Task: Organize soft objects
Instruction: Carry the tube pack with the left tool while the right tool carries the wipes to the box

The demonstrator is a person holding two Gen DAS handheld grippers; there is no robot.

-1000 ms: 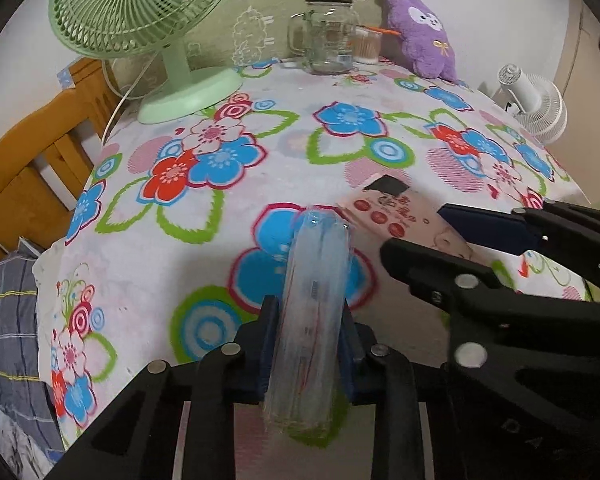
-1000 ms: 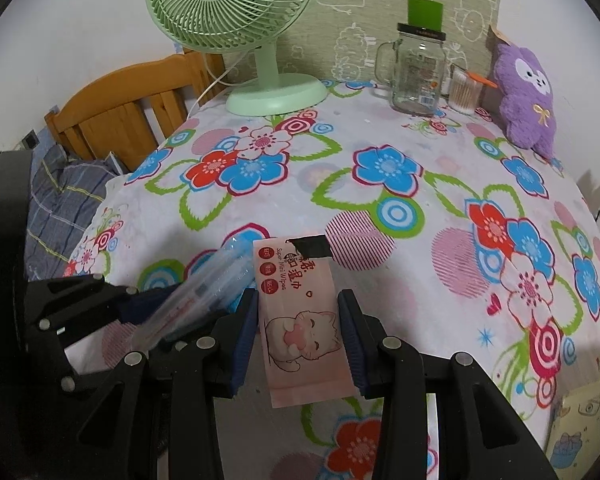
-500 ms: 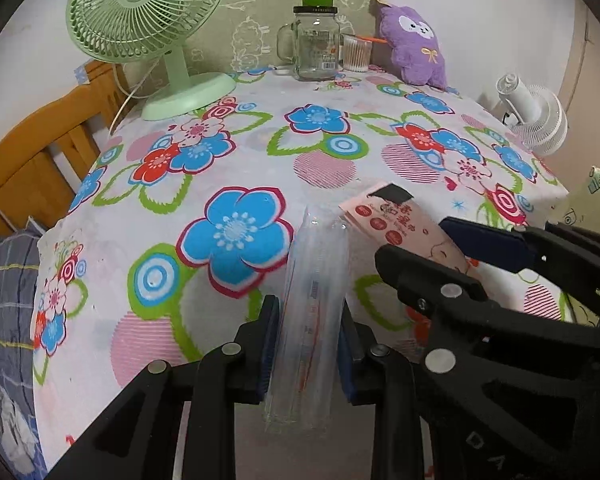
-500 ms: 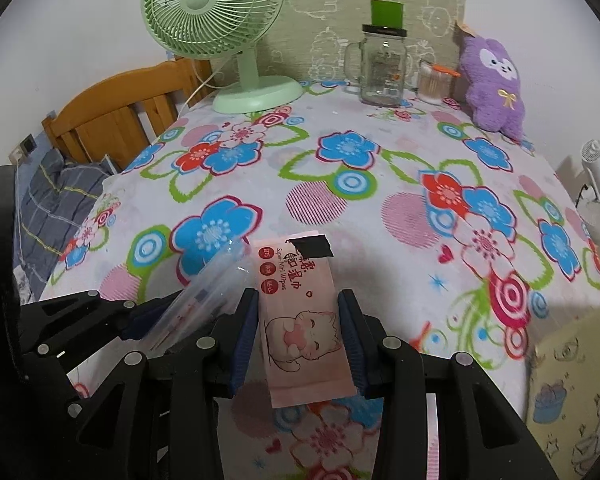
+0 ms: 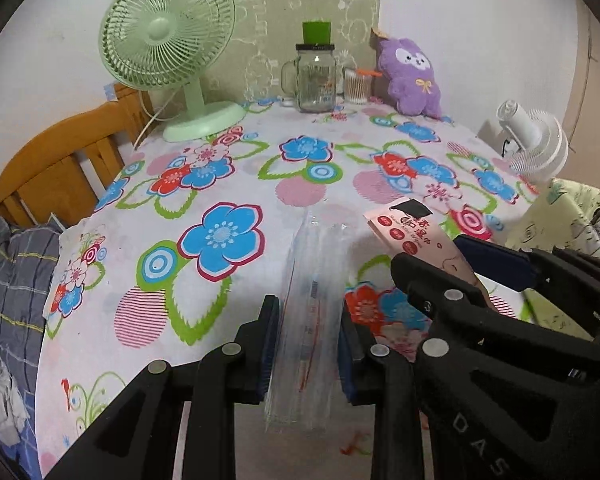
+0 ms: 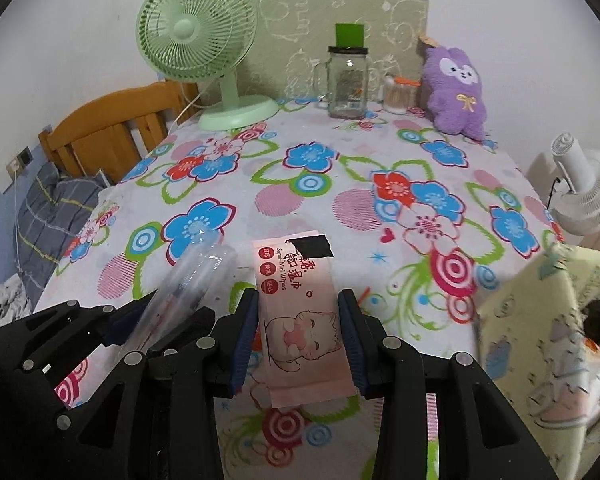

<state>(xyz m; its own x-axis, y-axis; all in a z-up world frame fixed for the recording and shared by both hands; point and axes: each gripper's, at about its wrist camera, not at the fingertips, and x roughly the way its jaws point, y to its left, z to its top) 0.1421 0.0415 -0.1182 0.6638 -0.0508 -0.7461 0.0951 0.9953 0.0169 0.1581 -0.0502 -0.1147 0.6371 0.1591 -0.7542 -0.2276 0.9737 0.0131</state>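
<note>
left claw (image 5: pixel 308 340): squeezes a see-through plastic pack (image 5: pixel 310 312) between its blue pads; the pack sticks out ahead of the claw, and what is inside is hard to make out
right claw (image 6: pixel 298 336): grips a pink wipes pack (image 6: pixel 300 312) with a cat picture; a black patch covers part of its top
side by side: the right claw is just right of the left claw, both above the flowery tablecloth (image 5: pixel 228 184)
far ahead: a green fan (image 6: pixel 204 40), a glass jar (image 6: pixel 346 84) and a purple plush toy (image 6: pixel 456 92)
to the right: a yellow printed thing (image 6: pixel 548 340), blurry and cut off
</note>
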